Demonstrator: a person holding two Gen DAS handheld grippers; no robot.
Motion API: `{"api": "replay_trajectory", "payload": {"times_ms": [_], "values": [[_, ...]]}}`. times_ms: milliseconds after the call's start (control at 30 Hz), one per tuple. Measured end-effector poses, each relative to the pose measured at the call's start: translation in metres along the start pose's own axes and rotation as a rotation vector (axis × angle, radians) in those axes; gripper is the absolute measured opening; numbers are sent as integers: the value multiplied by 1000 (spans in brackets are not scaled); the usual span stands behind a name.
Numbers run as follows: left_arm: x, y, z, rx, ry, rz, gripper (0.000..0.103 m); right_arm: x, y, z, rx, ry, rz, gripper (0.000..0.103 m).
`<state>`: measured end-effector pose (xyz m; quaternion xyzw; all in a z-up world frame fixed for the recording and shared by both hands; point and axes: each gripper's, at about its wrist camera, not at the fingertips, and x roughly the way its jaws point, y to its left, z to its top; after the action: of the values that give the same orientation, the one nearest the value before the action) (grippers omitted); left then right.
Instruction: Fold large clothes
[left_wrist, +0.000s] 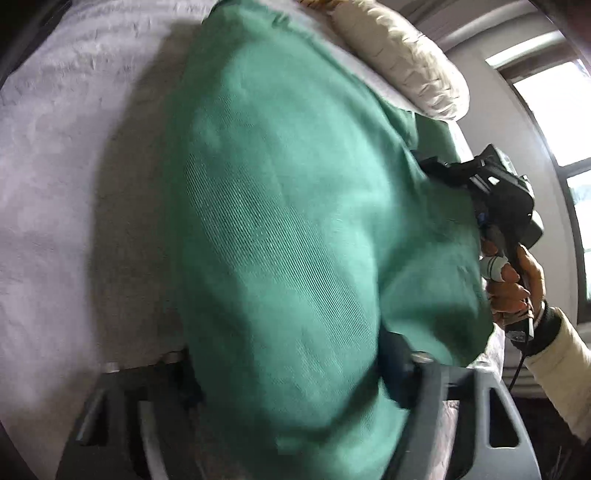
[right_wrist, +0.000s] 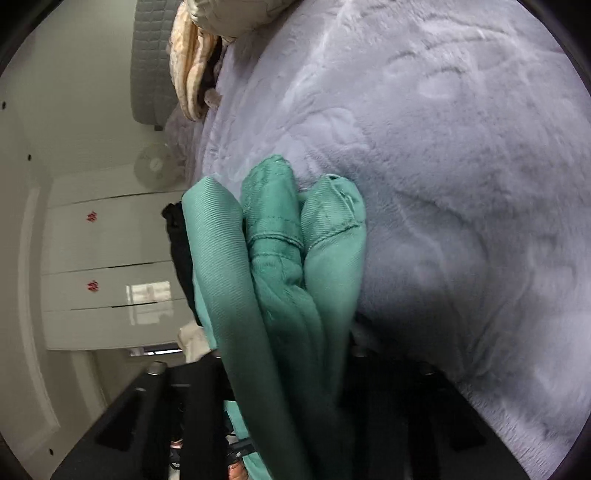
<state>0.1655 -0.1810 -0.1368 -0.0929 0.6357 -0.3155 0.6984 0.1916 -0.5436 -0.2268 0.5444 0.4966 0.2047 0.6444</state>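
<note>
The green garment (left_wrist: 280, 229) is a thick, finely ribbed twill cloth, plain in colour, with stitched hems and a seamed band showing where its edge bunches into three rolled folds in the right wrist view. It lies lifted and draped over the pale grey plush blanket (left_wrist: 55, 192) that covers the bed, spread across the middle of it and reaching toward the cream quilted pillow (left_wrist: 402, 55) at the bed's far edge.

The left gripper (left_wrist: 295, 373) has the cloth bunched between its fingers and draped over them; whether the pads actually press on it cannot be told. The right gripper (right_wrist: 295, 354) is clenched on the gathered edge of the garment, near the bed's side edge. The right hand (left_wrist: 513, 291) wraps that gripper's handle.

No containers show in either view.
</note>
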Motion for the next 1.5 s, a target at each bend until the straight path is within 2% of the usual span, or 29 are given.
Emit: {"api": "replay_trajectory", "payload": {"times_ms": [100,200,433,467,533,700,833,900,967,1067,1100,1167,1200,1300,1400,1433,1500], "values": [[-24,0,-2,-4,-36,-49,52,-6,10,-8,5,-12,76,19],[-48,-5,-1,-4,-57,-94,52,-12,28,-18,-2,-22,141,19],[-108,-13,-30,53,-62,-120,52,-19,76,-55,-41,-29,169,19],[-120,-10,-39,57,-60,-124,52,-20,85,-71,-55,-26,167,19],[-136,-3,-55,65,-53,-124,52,-20,88,-81,-58,-24,168,19],[-173,30,-108,75,1,-93,52,2,95,-145,-29,-9,176,19],[-183,61,-148,42,52,-58,52,37,81,-201,31,6,179,19],[-179,80,-170,24,72,-39,52,58,72,-218,54,16,166,19],[-165,101,-184,-10,99,-28,52,81,57,-233,87,29,139,19],[-143,127,-196,-82,118,-24,59,103,44,-239,99,29,75,20],[-143,132,-201,-93,117,-32,60,105,43,-237,94,23,53,23],[-150,132,-205,-82,117,-35,60,102,49,-235,68,28,-12,26],[-159,131,-207,-62,121,-25,60,99,53,-236,47,34,-50,32],[-183,127,-207,-25,125,-7,60,84,76,-238,-56,25,-223,42],[-208,119,-195,27,56,22,60,63,97,-244,-157,-32,-370,42],[-217,119,-191,41,17,31,60,55,104,-249,-209,-56,-397,42],[-222,116,-166,52,-66,59,60,56,108,-248,-229,-56,-398,39]]}}
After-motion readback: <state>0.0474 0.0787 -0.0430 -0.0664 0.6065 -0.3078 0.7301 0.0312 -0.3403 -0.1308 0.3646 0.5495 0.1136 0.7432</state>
